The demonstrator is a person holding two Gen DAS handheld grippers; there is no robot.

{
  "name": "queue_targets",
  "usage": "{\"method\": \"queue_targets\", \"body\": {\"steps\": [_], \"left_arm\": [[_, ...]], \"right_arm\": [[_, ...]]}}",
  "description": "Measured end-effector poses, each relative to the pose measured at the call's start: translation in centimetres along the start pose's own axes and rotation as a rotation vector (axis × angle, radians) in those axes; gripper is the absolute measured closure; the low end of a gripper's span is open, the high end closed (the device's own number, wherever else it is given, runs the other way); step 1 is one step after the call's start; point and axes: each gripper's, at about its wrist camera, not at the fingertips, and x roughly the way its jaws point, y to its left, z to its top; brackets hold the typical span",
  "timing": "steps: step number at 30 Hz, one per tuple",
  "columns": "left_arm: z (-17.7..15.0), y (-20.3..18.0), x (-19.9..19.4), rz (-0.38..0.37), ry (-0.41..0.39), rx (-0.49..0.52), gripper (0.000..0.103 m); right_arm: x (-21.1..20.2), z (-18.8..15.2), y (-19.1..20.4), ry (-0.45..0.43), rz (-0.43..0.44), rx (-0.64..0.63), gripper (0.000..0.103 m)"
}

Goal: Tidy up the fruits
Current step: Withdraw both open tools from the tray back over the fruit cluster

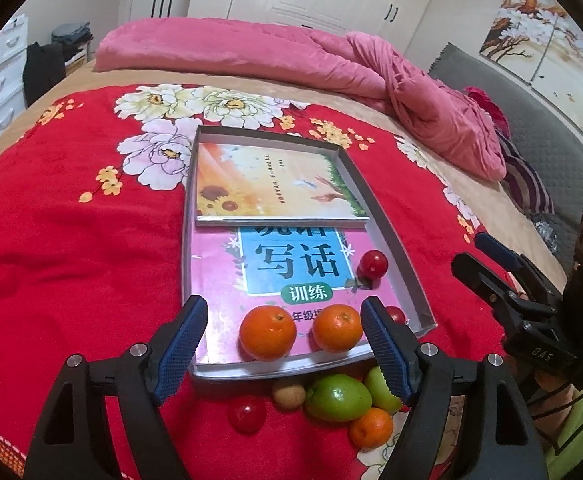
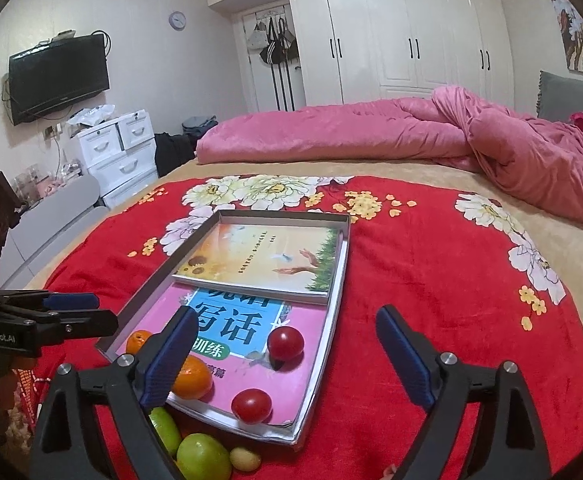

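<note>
1. Our left gripper (image 1: 283, 344) hangs with its fingers (image 1: 183, 344) spread and empty, just over the near edge of the tray (image 1: 407, 276). Our right gripper (image 2: 287, 360) is spread and empty too, above the tray's near end.
2. Inside the tray, on the pink book (image 1: 227, 280), sit two oranges (image 1: 267, 333) side by side and two red tomatoes (image 1: 373, 264).
3. On the red blanket (image 1: 71, 240) just outside the near wall lie a third tomato (image 1: 246, 414), two green fruits (image 1: 337, 397), a small orange (image 1: 371, 427) and a small tan fruit (image 1: 288, 395), clustered together.
4. We judge all of them light, round and prone to rolling on the soft bed. The tomatoes look smooth and thin-skinned, so a gentle squeeze across the widest part suits; the oranges and green fruits seem firmer and should take a surer grip at the middle.
</note>
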Motion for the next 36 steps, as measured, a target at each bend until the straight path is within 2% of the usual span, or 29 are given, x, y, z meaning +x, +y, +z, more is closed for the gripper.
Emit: {"method": "queue_targets", "body": {"steps": [28, 36], "left_arm": [[-0.7, 0.1, -1.7, 0.005, -0.003, 0.018, 0.023], [-1.0, 0.4, -1.8, 0.003, 0.019, 0.004, 0.023]], "right_arm": [[-2.0, -0.7, 1.3, 0.008, 0.017, 0.005, 0.004], [-2.9, -1.3, 2.3, 0.015, -0.015, -0.019, 0.004]]}}
